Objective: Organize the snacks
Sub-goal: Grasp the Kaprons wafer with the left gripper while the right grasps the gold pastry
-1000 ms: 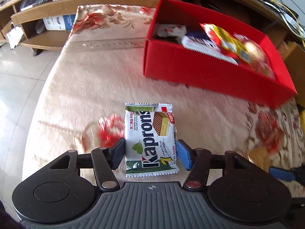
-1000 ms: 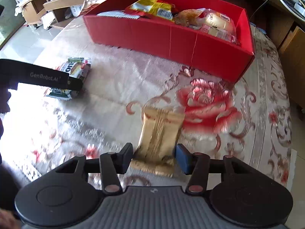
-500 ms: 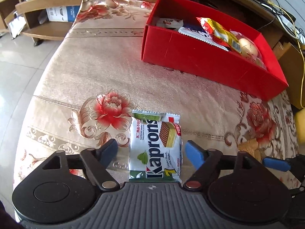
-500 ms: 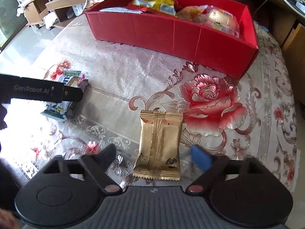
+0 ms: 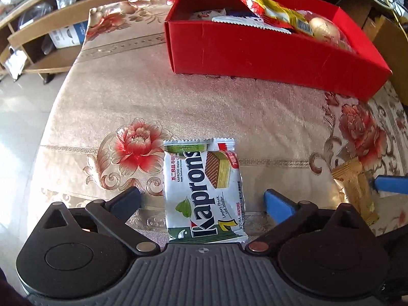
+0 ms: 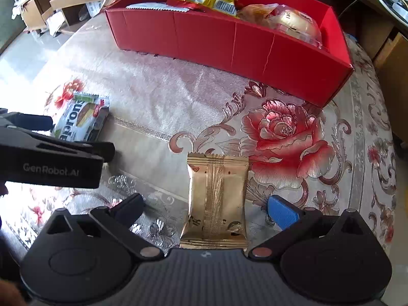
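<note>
A white and green Kaprons wafer packet (image 5: 204, 191) lies flat on the flowered tablecloth, between the spread fingers of my left gripper (image 5: 201, 200). Its jaws are opening and the pads stand clear of the packet. A gold snack packet (image 6: 216, 199) lies between the fingers of my right gripper (image 6: 205, 205), whose jaws are also opening without touching it. The red box (image 5: 255, 53) stands beyond both packets with several snacks inside. The right wrist view shows the Kaprons packet (image 6: 81, 117) at the left and the red box (image 6: 229, 43) at the back.
The tablecloth (image 5: 127, 97) drops off at its left edge to a tiled floor (image 5: 20, 102). Wooden shelves (image 5: 46, 33) with boxes and bags stand behind. Open cloth lies between the packets and the box. A wooden cabinet (image 6: 392, 58) flanks the right side.
Both grippers have spread from a tight hold to wide apart, letting go of the Kaprons packet and the gold packet, which now rest on the cloth.
</note>
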Demonstrator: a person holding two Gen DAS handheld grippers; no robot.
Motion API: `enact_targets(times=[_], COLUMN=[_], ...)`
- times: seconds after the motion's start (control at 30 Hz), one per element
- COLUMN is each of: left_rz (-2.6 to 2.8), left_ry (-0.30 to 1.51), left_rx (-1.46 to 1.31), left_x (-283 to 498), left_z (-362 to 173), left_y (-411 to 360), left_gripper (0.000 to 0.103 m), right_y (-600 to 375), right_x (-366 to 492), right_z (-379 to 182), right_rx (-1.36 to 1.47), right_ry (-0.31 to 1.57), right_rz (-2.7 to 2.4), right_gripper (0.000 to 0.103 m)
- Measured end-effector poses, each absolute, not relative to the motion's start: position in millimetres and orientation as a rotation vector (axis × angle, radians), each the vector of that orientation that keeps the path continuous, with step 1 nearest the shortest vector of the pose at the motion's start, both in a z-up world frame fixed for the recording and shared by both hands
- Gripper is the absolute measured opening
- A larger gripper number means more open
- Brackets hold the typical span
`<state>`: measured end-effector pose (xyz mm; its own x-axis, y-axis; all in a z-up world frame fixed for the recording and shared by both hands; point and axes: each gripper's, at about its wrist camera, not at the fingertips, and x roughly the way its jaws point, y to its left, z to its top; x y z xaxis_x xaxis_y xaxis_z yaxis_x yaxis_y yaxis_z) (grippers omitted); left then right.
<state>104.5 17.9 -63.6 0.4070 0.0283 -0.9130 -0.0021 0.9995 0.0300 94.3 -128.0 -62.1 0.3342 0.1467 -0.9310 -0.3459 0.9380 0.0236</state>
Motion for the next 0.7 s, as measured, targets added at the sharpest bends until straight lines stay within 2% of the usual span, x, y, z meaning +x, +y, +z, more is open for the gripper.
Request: enact_targets(times=[0.13, 0.23, 0.3, 0.4, 0.47, 0.57, 0.7], left_rz=[0.015, 0.022, 0.037, 0.052, 0.031, 0.017, -0.004], left_ry=[1.147, 1.160, 1.159, 1.137, 1.119, 1.112, 1.114], left_rx=[0.016, 0.019, -0.004, 0.008, 0.012, 0.000, -0.025], left_x=[104, 107, 108, 106, 102, 97, 89], left_z=[-64, -64, -63, -59, -53, -51, -49], left_y=[21, 19, 21, 18, 15, 15, 13], left_gripper=[0.103, 0.103, 0.102, 0.090, 0.071, 0.066, 0.065], right_y=[-132, -141, -145, -150, -149, -150, -154], right_x=[92, 89, 87, 86, 86, 84, 78], right_z=[-61, -56, -52, -46, -44, -42, -38], right_rx=[-0.200, -0.194, -0.186, -0.185, -0.196, -0.191, -0.173], right_ry=[1.182, 1.170, 1.159, 1.146, 1.141, 1.144, 1.142], right_rz=[0.346, 0.337, 0.325, 0.326, 0.329, 0.338, 0.341], right_gripper=[0.102, 0.087, 0.068, 0.051, 0.044, 0.041, 0.040])
